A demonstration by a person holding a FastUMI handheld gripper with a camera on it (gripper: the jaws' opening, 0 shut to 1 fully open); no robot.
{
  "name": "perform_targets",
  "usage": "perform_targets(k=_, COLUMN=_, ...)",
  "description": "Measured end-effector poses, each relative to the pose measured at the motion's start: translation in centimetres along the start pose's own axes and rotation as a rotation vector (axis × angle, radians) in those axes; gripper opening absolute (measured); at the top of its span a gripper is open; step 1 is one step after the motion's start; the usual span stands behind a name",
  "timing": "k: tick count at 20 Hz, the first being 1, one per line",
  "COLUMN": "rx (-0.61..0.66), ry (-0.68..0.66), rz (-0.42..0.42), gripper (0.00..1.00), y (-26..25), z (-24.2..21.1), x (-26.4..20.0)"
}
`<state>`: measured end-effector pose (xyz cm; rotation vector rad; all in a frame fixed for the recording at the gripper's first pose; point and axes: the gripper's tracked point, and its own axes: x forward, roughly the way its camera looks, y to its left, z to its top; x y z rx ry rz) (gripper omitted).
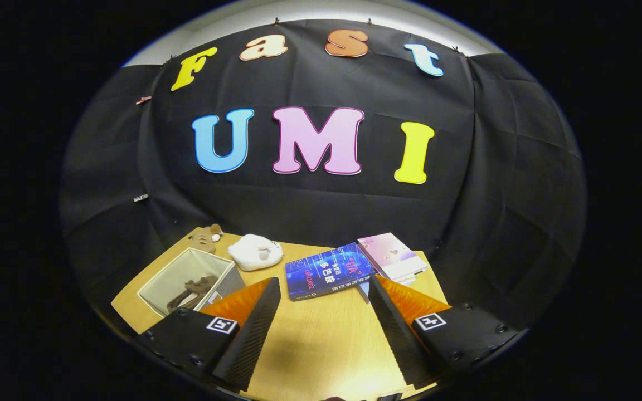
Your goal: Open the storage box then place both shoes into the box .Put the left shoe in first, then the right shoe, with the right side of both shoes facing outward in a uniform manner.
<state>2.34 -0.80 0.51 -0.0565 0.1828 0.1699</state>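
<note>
A hand-held gripper [321, 284] hovers above a wooden table [321, 345], its fingers spread wide apart and holding nothing.

The storage box [190, 281], open-topped with a dark brown item inside, sits just beside the left finger. Beyond the box lie a brown plush toy [207, 236] and a white plush toy [255, 252]. Right of the box, ahead of the fingers, a blue book [326, 272] touches a pink book [390, 255].

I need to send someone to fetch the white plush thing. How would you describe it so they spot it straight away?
On the wooden table, look beyond the open claw toward the far edge by the black cloth wall. The white plush toy lies between the open storage box and the blue book. It is the only white, soft lump there.
</note>
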Motion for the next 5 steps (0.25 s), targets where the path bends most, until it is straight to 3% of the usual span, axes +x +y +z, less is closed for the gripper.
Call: perform_targets(k=5, rx=-0.007, ry=-0.063, rz=0.03, gripper=0.99, y=-0.8, z=0.3, x=-2.6)
